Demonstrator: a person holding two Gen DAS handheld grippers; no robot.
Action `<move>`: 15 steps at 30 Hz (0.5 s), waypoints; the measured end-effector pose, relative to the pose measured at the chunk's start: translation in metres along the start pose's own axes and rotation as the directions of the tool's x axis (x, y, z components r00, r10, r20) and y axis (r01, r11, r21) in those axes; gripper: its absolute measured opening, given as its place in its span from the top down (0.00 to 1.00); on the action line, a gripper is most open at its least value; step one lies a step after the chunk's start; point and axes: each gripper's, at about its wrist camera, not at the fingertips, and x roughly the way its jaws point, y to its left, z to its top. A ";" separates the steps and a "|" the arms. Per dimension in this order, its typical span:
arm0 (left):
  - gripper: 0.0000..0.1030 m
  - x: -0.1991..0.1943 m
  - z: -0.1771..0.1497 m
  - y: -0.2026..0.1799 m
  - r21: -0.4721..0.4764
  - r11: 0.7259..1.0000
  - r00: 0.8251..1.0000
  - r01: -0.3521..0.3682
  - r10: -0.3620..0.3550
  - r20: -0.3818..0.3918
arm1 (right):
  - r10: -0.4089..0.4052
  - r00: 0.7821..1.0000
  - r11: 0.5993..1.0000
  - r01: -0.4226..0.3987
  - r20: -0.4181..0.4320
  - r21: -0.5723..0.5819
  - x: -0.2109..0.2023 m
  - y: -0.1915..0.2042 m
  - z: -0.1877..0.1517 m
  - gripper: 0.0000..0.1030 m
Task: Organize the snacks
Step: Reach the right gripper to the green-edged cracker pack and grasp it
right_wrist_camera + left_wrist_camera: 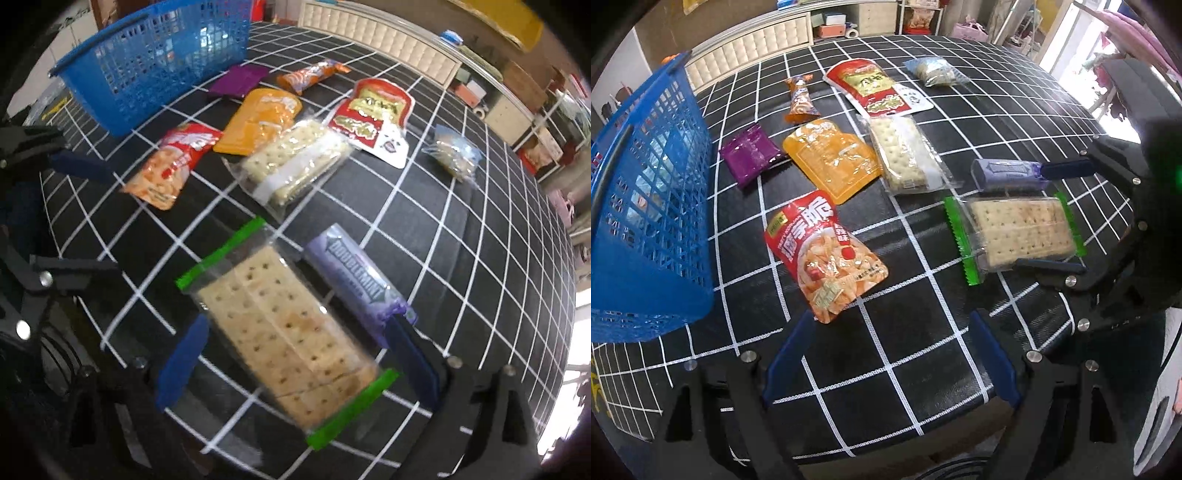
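Covering everything beneath both tools is the desk [1015, 96], black with a white grid, and on it stands the blue basket [653, 206], well off to the left of the left gripper [892, 363]. That gripper's blue fingers [786, 363] are spread wide over bare cloth with nothing between them; just past the left fingertip lies a red noodle-snack pouch [822, 258]. Beyond it, farther from the fingers, come an orange pouch [833, 158], a clear cracker pack with a white band [905, 153], a red and gold pouch [873, 88], a purple packet [751, 153], an orange twisted wrapper [801, 98] and a small pale bag [934, 72]. The right gripper [295, 360] also has its fingers [181, 363] parted wide, and a cracker pack with green ends [288, 325] lies lengthwise between them, apart from the left one; whether the right one touches it I cannot tell. A purple gum pack [354, 280] lies just beside that cracker pack, its near end right at the tip of the right finger. In the left wrist view the same right gripper [1052, 216] shows its two fingers on either side of the green-ended crackers, with the gum next to the farther one.
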 end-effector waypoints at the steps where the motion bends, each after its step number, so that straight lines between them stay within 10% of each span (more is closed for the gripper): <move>1: 0.18 0.001 0.000 0.000 -0.004 1.000 1.000 0.002 -0.002 -0.001 | 0.001 1.000 1.000 -0.001 -0.001 -0.019 0.002 -0.001 0.000 0.01; 15: 0.18 0.010 0.003 -0.001 -0.011 1.000 0.999 0.022 -0.022 -0.023 | 0.000 1.000 0.962 -0.001 -0.004 -0.272 0.007 0.011 0.003 0.00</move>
